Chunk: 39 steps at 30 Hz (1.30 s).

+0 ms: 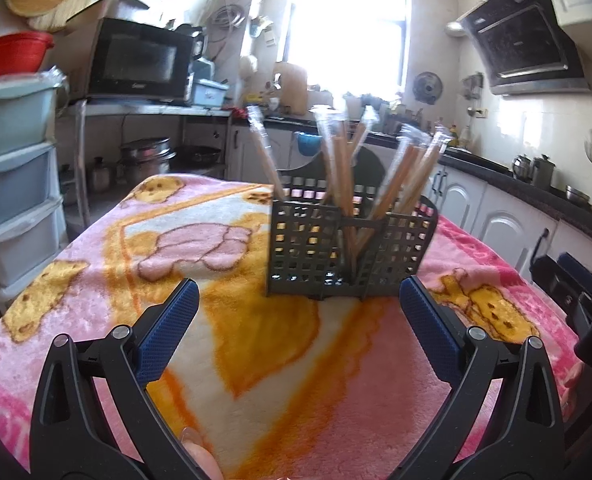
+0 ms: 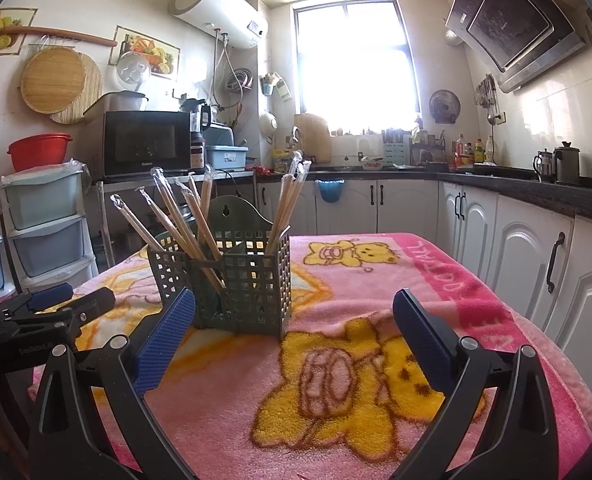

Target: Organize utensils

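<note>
The wrapped chopsticks (image 1: 338, 160) blur in the left view; their lower ends hide inside the caddy (image 1: 308, 248).

both tools wide open and empty: left tool (image 1: 296, 296), right tool (image 2: 294, 308), side by side

Left hand-held gripper (image 1: 298, 292) low over the bench (image 1: 96, 280), blue pads (image 1: 168, 332) spread wide, nothing between them. Just ahead, a dark grid basket (image 1: 348, 248) standing on the pink cartoon blanket (image 1: 224, 240), apart from both pads. Wrapped chopsticks (image 1: 342, 160) upright in its compartments, leaning outward in several directions, slightly blurred. Right hand-held gripper (image 1: 576, 292) partly visible at the right edge, state unclear. Microwave (image 1: 140, 60) behind, far left.
</note>
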Each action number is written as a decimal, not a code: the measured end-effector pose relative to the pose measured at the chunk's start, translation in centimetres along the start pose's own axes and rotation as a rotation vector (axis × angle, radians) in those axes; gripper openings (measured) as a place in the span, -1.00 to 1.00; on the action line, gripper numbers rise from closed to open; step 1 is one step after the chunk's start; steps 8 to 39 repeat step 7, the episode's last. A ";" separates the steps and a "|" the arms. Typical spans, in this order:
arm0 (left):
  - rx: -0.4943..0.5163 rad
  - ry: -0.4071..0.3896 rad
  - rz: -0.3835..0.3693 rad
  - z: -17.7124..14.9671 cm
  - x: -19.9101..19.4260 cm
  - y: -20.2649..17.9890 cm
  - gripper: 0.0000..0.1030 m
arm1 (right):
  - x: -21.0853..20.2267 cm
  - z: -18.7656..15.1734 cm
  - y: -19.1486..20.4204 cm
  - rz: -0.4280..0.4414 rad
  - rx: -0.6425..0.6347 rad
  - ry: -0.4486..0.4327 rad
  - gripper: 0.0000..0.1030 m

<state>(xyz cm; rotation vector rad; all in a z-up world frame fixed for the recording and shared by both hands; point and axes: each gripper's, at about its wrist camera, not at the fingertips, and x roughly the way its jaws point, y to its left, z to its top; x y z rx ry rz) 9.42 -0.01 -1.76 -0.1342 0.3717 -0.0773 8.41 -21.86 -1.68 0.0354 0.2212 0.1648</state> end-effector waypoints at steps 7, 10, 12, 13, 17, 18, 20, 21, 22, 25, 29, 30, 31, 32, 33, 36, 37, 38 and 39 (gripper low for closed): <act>-0.116 0.250 0.279 1.8 2.9 8.5 0.80 | 4.8 0.3 -8.4 -0.279 0.117 0.325 0.87; -0.116 0.250 0.279 1.8 2.9 8.5 0.80 | 4.8 0.3 -8.4 -0.279 0.117 0.325 0.87; -0.116 0.250 0.279 1.8 2.9 8.5 0.80 | 4.8 0.3 -8.4 -0.279 0.117 0.325 0.87; -0.116 0.250 0.279 1.8 2.9 8.5 0.80 | 4.8 0.3 -8.4 -0.279 0.117 0.325 0.87; -0.116 0.250 0.279 1.8 2.9 8.5 0.80 | 4.8 0.3 -8.4 -0.279 0.117 0.325 0.87; -0.116 0.250 0.279 1.8 2.9 8.5 0.80 | 4.8 0.3 -8.4 -0.279 0.117 0.325 0.87; -0.116 0.250 0.279 1.8 2.9 8.5 0.80 | 4.8 0.3 -8.4 -0.279 0.117 0.325 0.87; -0.116 0.250 0.279 1.8 2.9 8.5 0.80 | 4.8 0.3 -8.4 -0.279 0.117 0.325 0.87; -0.116 0.250 0.279 1.8 2.9 8.5 0.80 | 4.8 0.3 -8.4 -0.279 0.117 0.325 0.87; -0.116 0.250 0.279 1.8 2.9 8.5 0.80 | 4.8 0.3 -8.4 -0.279 0.117 0.325 0.87; -0.116 0.250 0.279 1.8 2.9 8.5 0.80 | 4.8 0.3 -8.4 -0.279 0.117 0.325 0.87; -0.116 0.250 0.279 1.8 2.9 8.5 0.80 | 4.8 0.3 -8.4 -0.279 0.117 0.325 0.87; -0.116 0.250 0.279 1.8 2.9 8.5 0.80 | 4.8 0.3 -8.4 -0.279 0.117 0.325 0.87; -0.116 0.250 0.279 1.8 2.9 8.5 0.80 | 4.8 0.3 -8.4 -0.279 0.117 0.325 0.87; -0.116 0.250 0.279 1.8 2.9 8.5 0.80 | 4.8 0.3 -8.4 -0.279 0.117 0.325 0.87; -0.116 0.250 0.279 1.8 2.9 8.5 0.80 | 4.8 0.3 -8.4 -0.279 0.117 0.325 0.87; -0.116 0.250 0.279 1.8 2.9 8.5 0.80 | 4.8 0.3 -8.4 -0.279 0.117 0.325 0.87; -0.116 0.250 0.279 1.8 2.9 8.5 0.80 | 4.8 0.3 -8.4 -0.279 0.117 0.325 0.87; -0.116 0.250 0.279 1.8 2.9 8.5 0.80 | 4.8 0.3 -8.4 -0.279 0.117 0.325 0.87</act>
